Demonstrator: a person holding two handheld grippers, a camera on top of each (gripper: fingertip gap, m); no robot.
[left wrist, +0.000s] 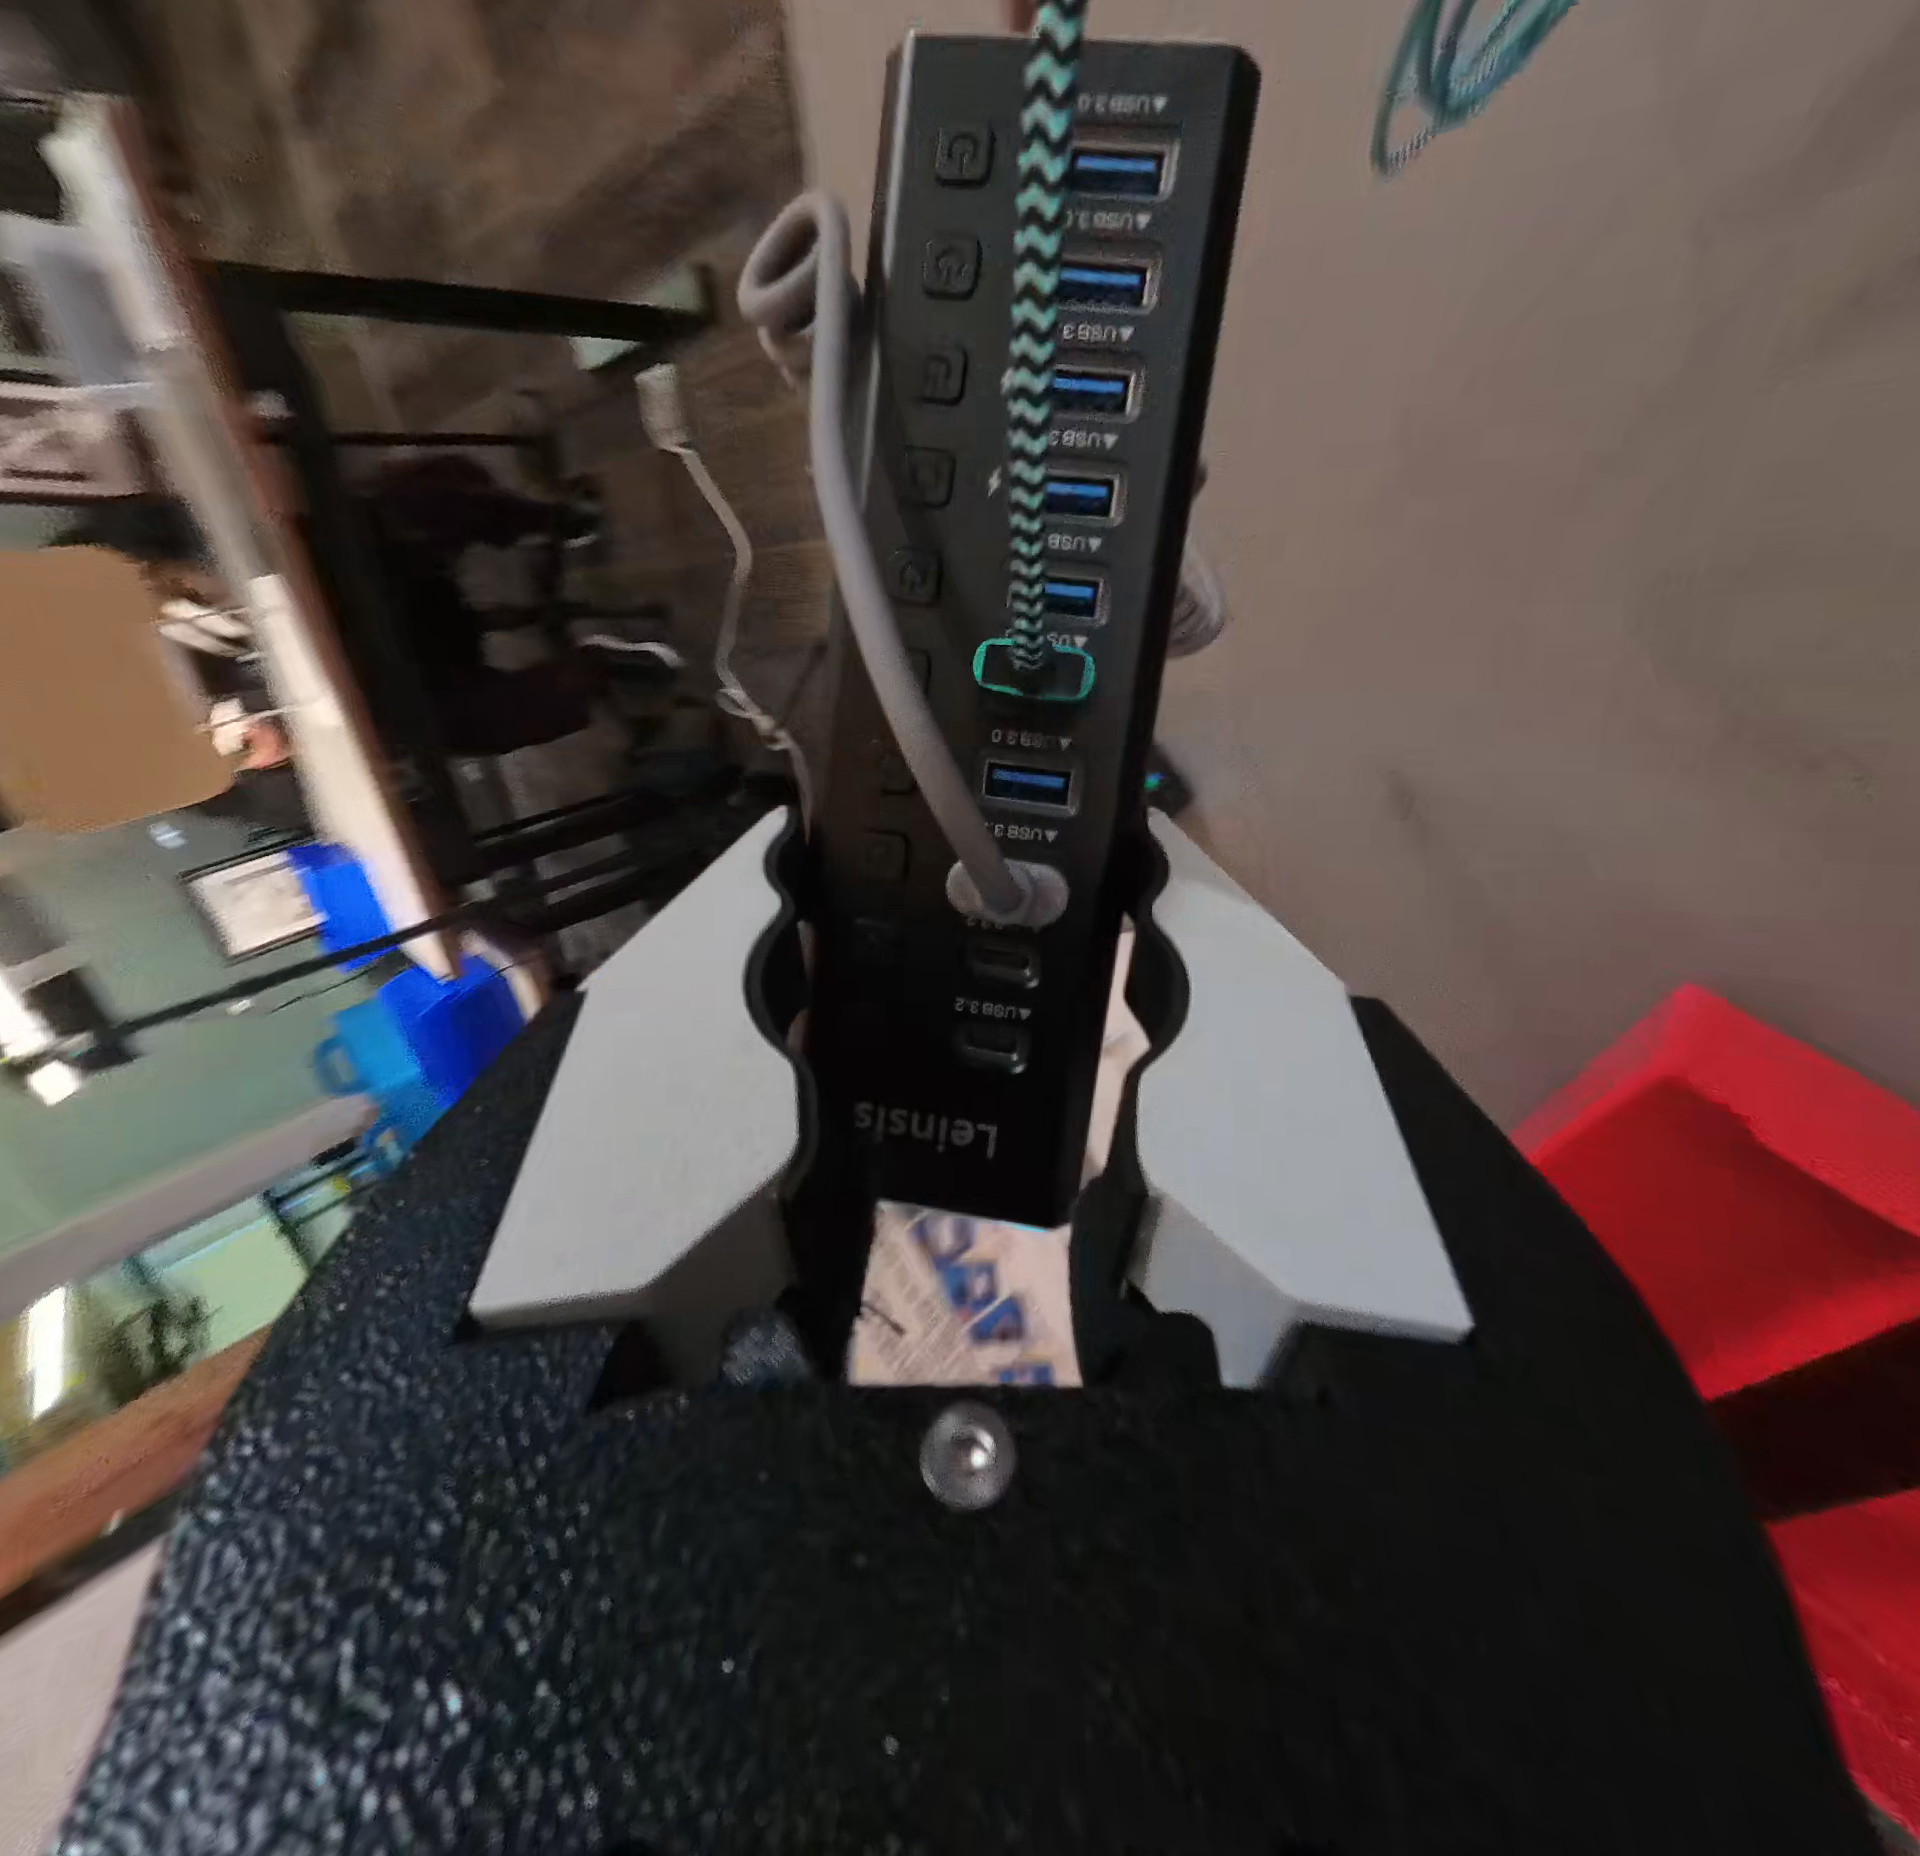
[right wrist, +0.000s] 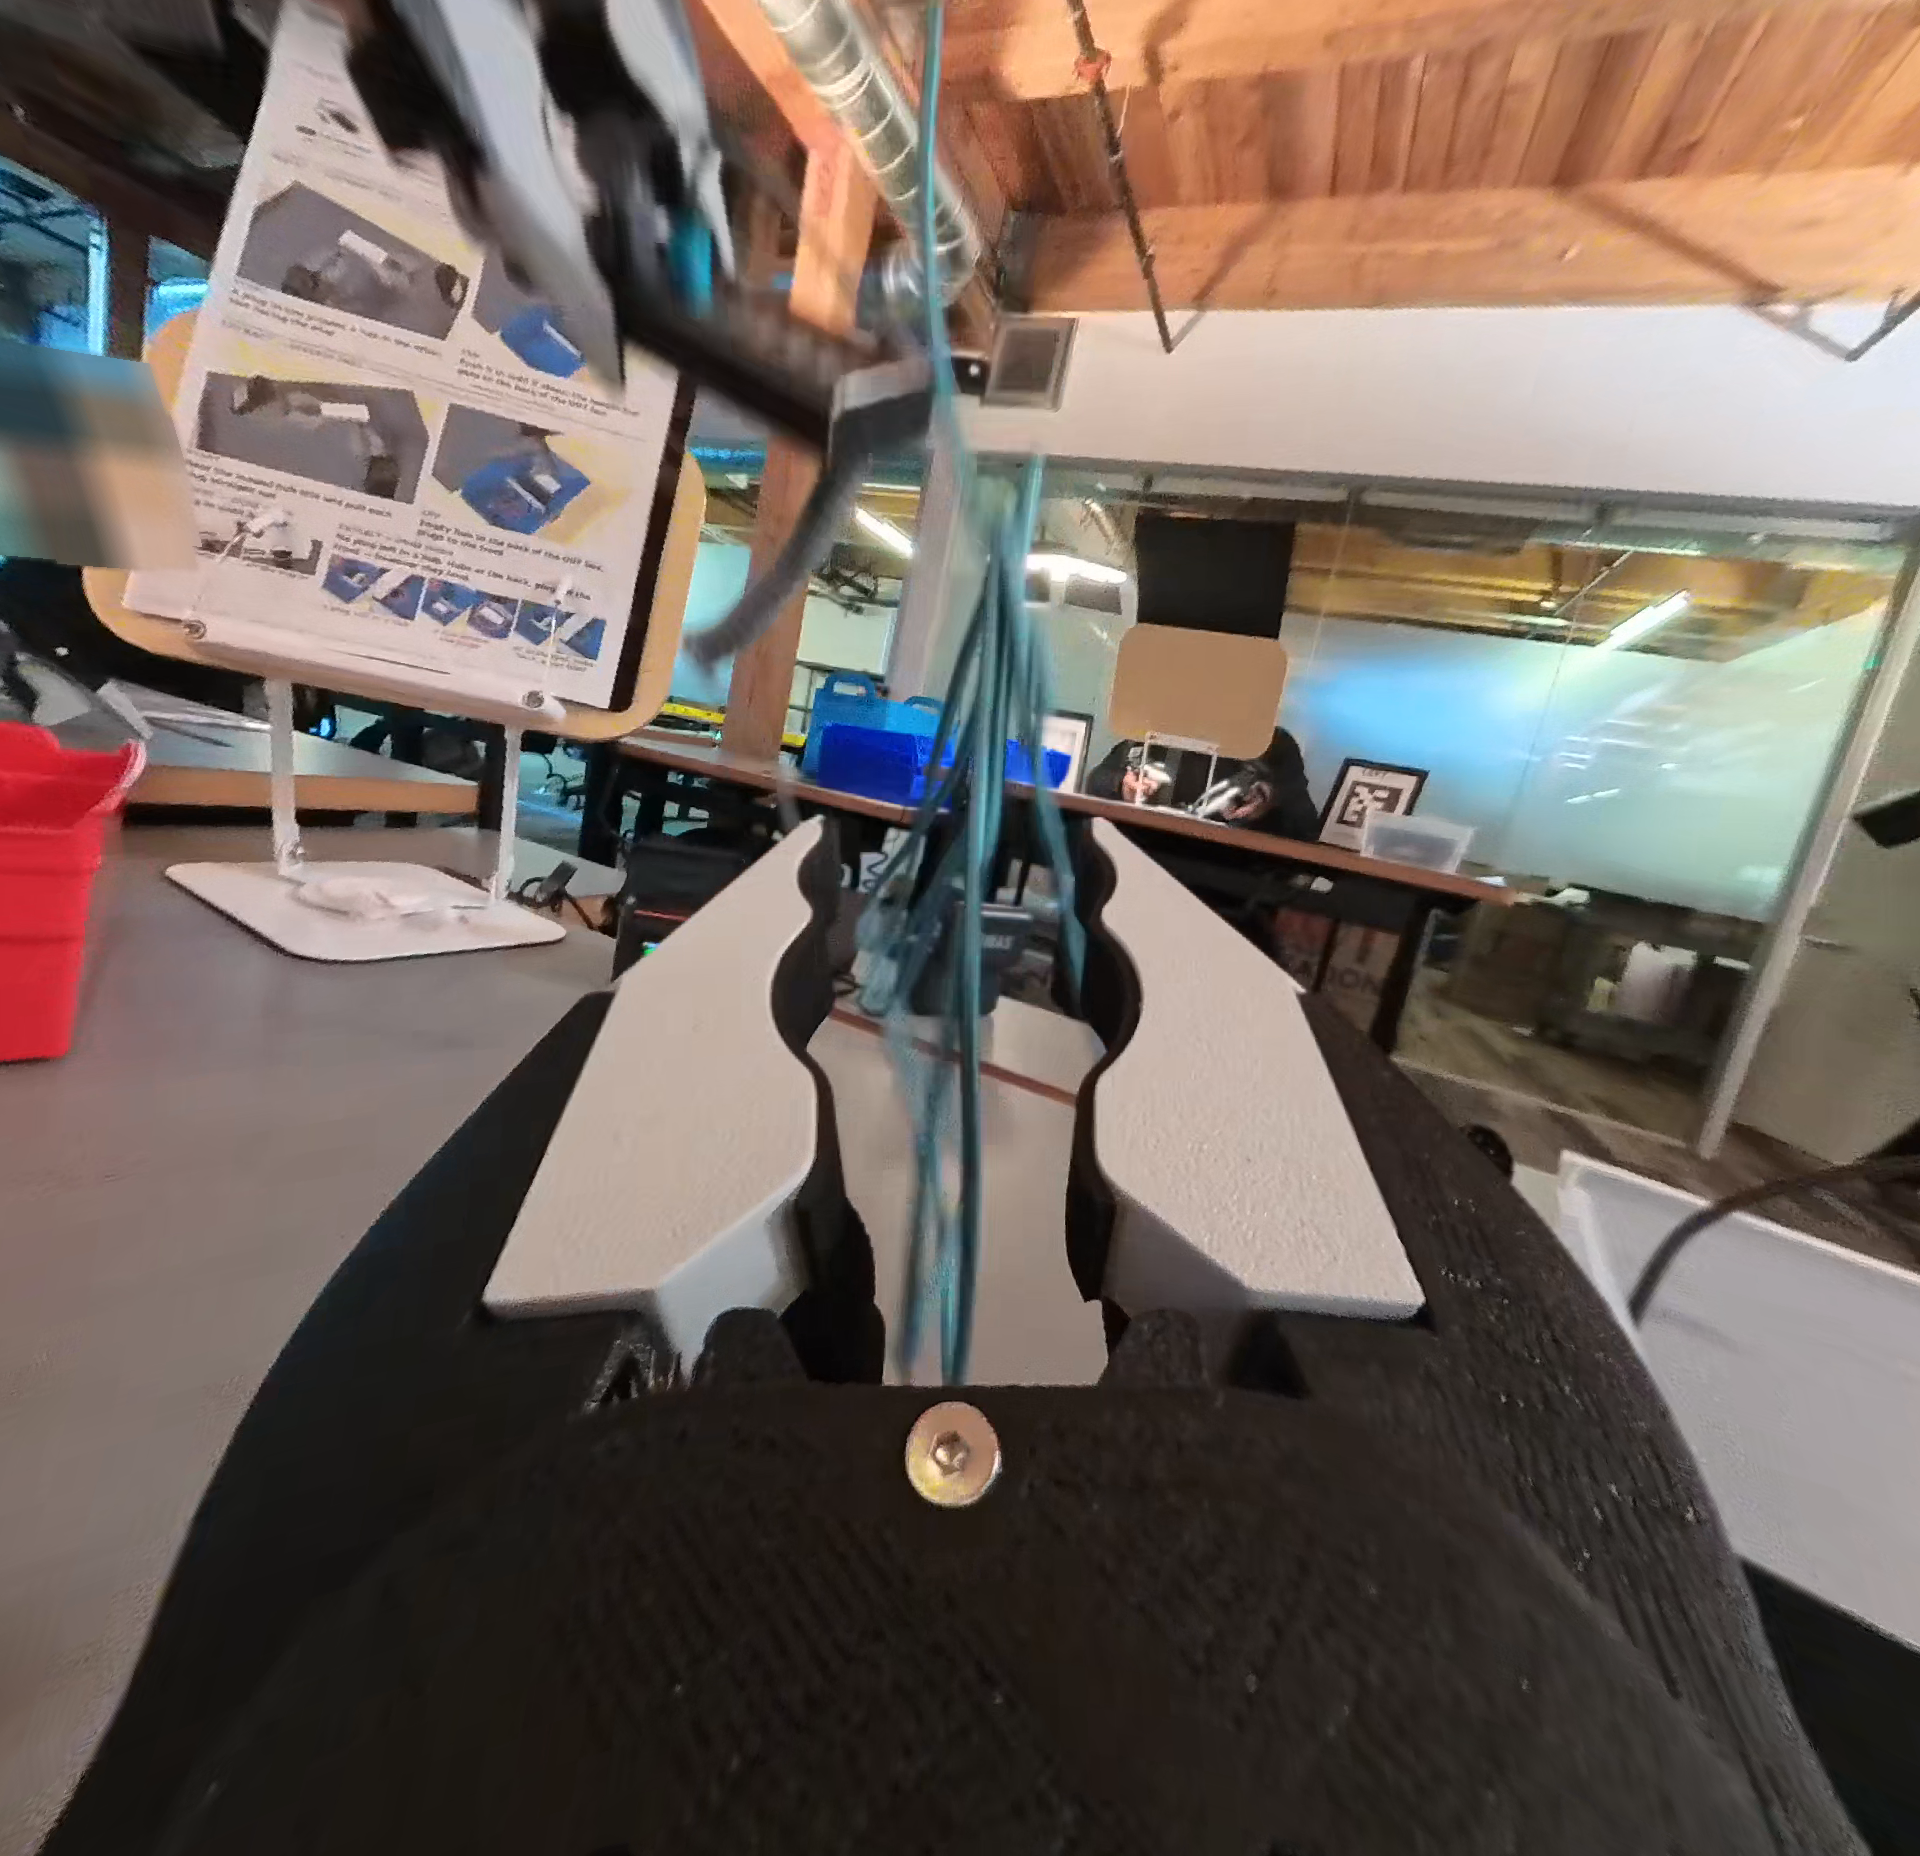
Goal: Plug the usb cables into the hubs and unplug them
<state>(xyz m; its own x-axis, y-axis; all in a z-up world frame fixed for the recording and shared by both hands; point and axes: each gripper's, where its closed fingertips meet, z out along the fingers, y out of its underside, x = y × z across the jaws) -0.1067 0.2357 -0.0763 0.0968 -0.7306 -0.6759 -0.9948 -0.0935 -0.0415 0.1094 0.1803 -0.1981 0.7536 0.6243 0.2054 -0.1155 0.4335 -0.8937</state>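
In the left wrist view, my left gripper (left wrist: pixel 966 830) is shut on the lower end of a long black USB hub (left wrist: pixel 935 1131) and holds it in the air. A teal braided cable (left wrist: pixel 1044 352) is plugged into a middle port by its teal plug (left wrist: pixel 1032 668). A grey cable (left wrist: pixel 842 518) is plugged in lower down (left wrist: pixel 1006 887). My right gripper (right wrist: pixel 958 840) is open; loops of the teal cable (right wrist: pixel 977 663) hang between its fingers, with a loose plug end (right wrist: pixel 883 965). The hub (right wrist: pixel 727 352) shows blurred at upper left.
A red bin (right wrist: pixel 52 871) stands at the left on the grey table (right wrist: pixel 260 1079); it also shows in the left wrist view (left wrist: pixel 1714 1183). An instruction sheet on a white stand (right wrist: pixel 416 404) is behind it. Blue bins (right wrist: pixel 873 746) and a person (right wrist: pixel 1278 778) are at a far table. A white box (right wrist: pixel 1714 1339) is at right. Spacing between my two grippers at the tips: around 25 cm.
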